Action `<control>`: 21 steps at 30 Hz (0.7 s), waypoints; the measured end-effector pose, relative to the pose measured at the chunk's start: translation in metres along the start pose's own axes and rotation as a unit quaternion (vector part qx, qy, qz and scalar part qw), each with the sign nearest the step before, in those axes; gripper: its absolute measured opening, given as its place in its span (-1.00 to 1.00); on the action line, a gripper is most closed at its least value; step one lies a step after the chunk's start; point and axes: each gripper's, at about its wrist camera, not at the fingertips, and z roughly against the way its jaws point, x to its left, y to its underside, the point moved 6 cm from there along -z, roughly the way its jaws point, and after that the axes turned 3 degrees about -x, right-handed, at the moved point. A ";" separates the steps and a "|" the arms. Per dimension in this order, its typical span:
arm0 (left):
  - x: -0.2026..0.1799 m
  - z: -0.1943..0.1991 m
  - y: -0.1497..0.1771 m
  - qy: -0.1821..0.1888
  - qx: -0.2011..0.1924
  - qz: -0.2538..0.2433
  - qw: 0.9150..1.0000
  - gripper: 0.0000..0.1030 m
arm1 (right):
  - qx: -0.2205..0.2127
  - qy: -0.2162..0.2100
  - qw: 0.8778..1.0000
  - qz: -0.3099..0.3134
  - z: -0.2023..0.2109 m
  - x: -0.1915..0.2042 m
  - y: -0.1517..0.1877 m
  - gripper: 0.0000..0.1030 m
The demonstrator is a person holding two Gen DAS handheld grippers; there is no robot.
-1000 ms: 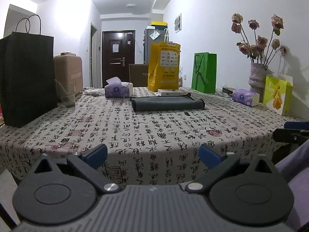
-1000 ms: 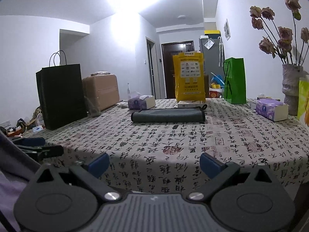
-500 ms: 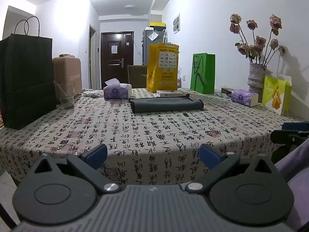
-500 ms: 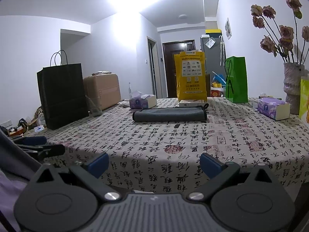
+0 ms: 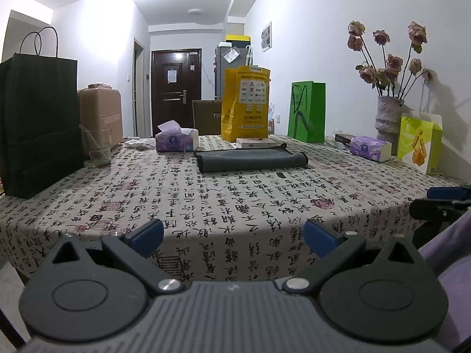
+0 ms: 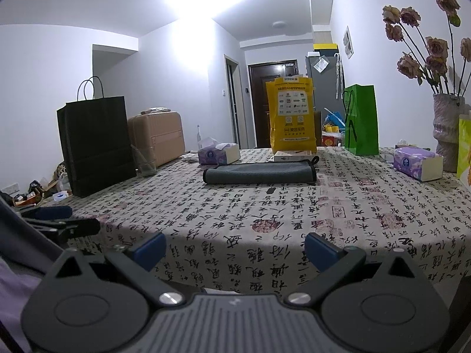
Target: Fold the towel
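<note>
A dark grey towel (image 5: 251, 161) lies folded into a long flat strip far across the table with its calligraphy-print cloth (image 5: 229, 203); it also shows in the right wrist view (image 6: 260, 172). My left gripper (image 5: 232, 236) is open and empty, held before the table's near edge, well short of the towel. My right gripper (image 6: 234, 250) is also open and empty at the near edge. Each gripper shows at the edge of the other's view: the right one (image 5: 444, 203) and the left one (image 6: 56, 220).
A black paper bag (image 5: 35, 123), a glass (image 5: 98, 147) and a tan suitcase (image 6: 157, 135) stand at the left. Tissue boxes (image 5: 176, 139) (image 6: 418, 163), a yellow bag (image 5: 245, 108), a green bag (image 5: 307, 111) and a vase of roses (image 5: 388, 117) ring the far side. A small dark object (image 6: 270, 190) lies near the towel.
Both grippers have drifted slightly, so the table and towel sit a little differently in view. Both stay open and the towel has not moved.
</note>
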 end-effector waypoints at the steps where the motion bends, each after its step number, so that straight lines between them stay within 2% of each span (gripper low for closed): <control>1: 0.000 0.000 0.000 0.000 0.000 0.000 1.000 1.00 | 0.000 0.000 1.000 0.000 0.000 0.000 0.000 0.97; 21: -0.001 0.001 -0.001 0.002 0.000 -0.002 1.000 1.00 | 0.001 -0.003 1.000 0.000 0.001 0.004 0.001 0.98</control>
